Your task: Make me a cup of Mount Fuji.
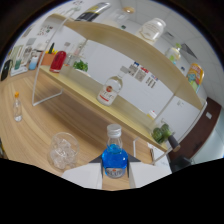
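Observation:
A small bottle of blue liquid (114,156) with a clear neck and pale cap stands between my two white fingers (84,175). Both fingers press on its lower sides, so the gripper (115,171) is shut on it. The bottle lines up with the fingers while the table and shelf behind it look tilted. A clear glass cup (63,150) holding ice cubes rests on the wooden table (60,115), just ahead of the left finger and left of the bottle.
A tiny clear bottle with an orange cap (17,107) stands further left on the table. Beyond is a two-level wooden shelf (90,87) carrying a red-labelled bottle (110,90), a red can (58,61), a jar (152,28) and green items (162,133).

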{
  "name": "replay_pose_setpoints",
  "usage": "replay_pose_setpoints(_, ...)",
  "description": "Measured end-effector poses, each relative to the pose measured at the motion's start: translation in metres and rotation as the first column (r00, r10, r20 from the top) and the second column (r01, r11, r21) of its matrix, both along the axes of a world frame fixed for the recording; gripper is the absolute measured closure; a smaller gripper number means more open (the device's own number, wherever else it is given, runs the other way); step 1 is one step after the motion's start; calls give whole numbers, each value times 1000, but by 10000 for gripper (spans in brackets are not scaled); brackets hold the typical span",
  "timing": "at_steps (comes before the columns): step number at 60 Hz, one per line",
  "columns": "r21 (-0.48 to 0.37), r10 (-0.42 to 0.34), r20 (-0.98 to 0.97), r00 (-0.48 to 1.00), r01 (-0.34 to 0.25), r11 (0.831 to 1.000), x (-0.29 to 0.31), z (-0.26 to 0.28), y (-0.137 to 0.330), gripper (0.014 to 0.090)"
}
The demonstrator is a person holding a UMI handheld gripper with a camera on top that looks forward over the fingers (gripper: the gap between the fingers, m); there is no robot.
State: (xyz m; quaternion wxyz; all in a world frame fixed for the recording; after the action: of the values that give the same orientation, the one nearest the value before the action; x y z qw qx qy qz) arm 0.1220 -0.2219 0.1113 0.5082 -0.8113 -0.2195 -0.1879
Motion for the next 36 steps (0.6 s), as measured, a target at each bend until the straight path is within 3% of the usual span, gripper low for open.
replay_pose_setpoints(8,-13,117,352,929,-120,993,-4,8,9,695)
replay_pose_setpoints(18,-89,212,719,662,-215,973,-4,12,23,694)
replay_pose_setpoints(27,-184,259,886,385,-220,958,1,13,29,691)
replay_pose_setpoints(36,-241,292,919,263,-210,947,-1,10,27,693)
